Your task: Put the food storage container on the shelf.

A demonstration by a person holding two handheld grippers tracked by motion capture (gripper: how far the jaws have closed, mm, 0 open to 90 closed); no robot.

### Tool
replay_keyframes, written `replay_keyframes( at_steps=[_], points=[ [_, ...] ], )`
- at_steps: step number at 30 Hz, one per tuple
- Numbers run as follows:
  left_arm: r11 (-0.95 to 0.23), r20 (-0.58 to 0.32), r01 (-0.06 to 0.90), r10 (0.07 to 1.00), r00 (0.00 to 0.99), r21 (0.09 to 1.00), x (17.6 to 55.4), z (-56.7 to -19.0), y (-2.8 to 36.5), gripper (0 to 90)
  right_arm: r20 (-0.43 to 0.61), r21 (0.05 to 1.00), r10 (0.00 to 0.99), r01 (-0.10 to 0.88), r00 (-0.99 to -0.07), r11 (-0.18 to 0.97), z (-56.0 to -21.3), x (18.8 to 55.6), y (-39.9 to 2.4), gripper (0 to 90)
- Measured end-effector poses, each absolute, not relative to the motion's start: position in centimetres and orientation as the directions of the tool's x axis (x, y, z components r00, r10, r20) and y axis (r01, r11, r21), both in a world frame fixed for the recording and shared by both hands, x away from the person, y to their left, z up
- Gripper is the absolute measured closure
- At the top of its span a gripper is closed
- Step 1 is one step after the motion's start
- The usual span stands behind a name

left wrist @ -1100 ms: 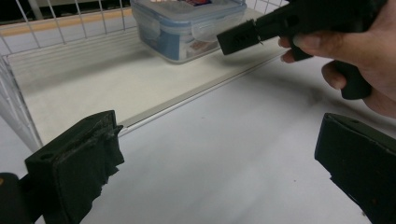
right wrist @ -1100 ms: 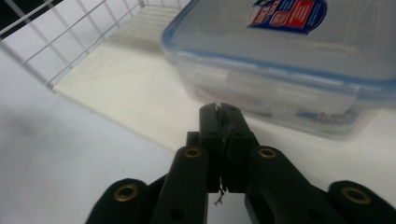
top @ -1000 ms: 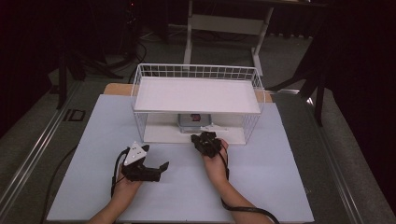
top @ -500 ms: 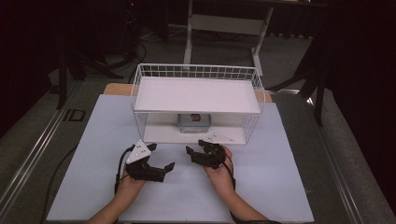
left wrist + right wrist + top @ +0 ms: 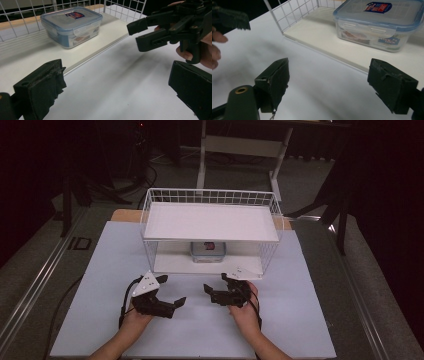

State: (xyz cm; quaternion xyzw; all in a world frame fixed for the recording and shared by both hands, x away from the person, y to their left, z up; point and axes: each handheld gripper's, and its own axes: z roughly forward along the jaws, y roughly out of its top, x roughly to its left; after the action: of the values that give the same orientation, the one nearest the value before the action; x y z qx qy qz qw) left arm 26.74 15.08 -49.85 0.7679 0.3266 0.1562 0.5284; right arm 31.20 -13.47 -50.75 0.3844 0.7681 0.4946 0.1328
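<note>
Clear plastic container (image 5: 72, 26), blue-rimmed snap lid, small label on top. Sits on the lower white board of the wire rack (image 5: 210, 220), under the rack's upper shelf. Contents visible through the wall but not identifiable. Nothing touches it.

Relative to the left gripper (image 5: 172, 304): container lies ahead and off to the far side, past the rack's front edge; in the left gripper view it sits up and left of the jaws. Jaws stand wide apart, nothing between them.

Relative to the right gripper (image 5: 212, 292): container ahead, near the upper right in the right gripper view (image 5: 378, 23), beyond the edge of the lower board. Jaws spread wide, empty.

Both grippers are low over the white table top (image 5: 100, 270), just in front of the rack, jaw tips pointed toward each other with a small gap between. Each is held by a hand; left hand (image 5: 135, 317), right hand (image 5: 245, 312). Right gripper appears across from the left one's jaws (image 5: 170, 32). Grey three-cornered plate on top of the left gripper.
</note>
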Motion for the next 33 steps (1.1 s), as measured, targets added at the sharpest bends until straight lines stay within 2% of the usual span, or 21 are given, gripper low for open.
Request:
replay_keyframes(
  at_steps=[16,33],
  points=[
    [-0.228,-0.104,0.360,0.701,0.706,0.904,24.8,-49.6,17.9,1.1,0.122,0.873,0.732,0.424,-0.670,0.243,-49.7,28.5,-17.5,18.0],
    [-0.197,-0.117,0.383,0.744,0.658,0.903,23.8,-51.0,20.5,1.1,0.134,0.866,0.755,0.445,-0.642,0.226,-50.5,27.4,-21.8,18.0]
  ],
)
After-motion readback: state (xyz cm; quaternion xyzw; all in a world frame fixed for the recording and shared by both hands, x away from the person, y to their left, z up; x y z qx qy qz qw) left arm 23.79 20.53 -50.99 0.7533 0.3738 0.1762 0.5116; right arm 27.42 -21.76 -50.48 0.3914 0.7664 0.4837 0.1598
